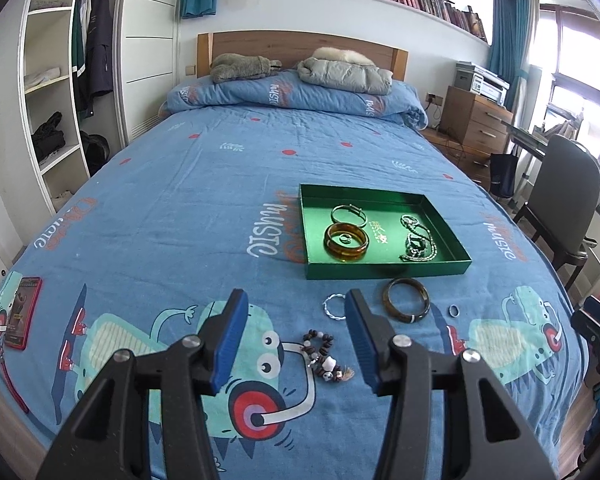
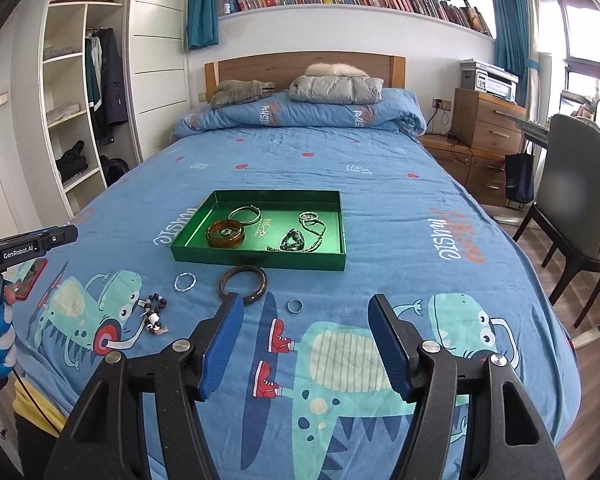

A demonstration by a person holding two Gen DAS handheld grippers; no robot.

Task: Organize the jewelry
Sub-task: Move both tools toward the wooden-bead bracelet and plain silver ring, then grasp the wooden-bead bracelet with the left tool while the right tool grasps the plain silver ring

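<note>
A green tray (image 1: 384, 270) (image 2: 256, 261) lies on the blue bedspread, holding an amber bangle (image 1: 346, 242) (image 2: 225, 234), a silver bangle (image 1: 348, 213) (image 2: 245, 214) and a dark bead necklace (image 1: 418, 242) (image 2: 300, 238). In front of it lie a dark bangle (image 1: 406, 300) (image 2: 244, 282), a twisted silver bracelet (image 1: 334, 307) (image 2: 185, 281), a small grey ring (image 1: 453, 311) (image 2: 295, 306) and a bead bracelet (image 1: 326, 354) (image 2: 155, 314). My left gripper (image 1: 296, 312) is open above the bead bracelet. My right gripper (image 2: 306, 320) is open, the grey ring just beyond its fingers.
A red phone (image 1: 22, 312) lies near the bed's left edge. Folded jackets (image 1: 346, 72) rest on the rolled duvet at the headboard. A chair (image 2: 576, 200) and a wooden drawer unit (image 2: 488, 124) stand to the right of the bed, an open wardrobe (image 1: 56, 92) to the left.
</note>
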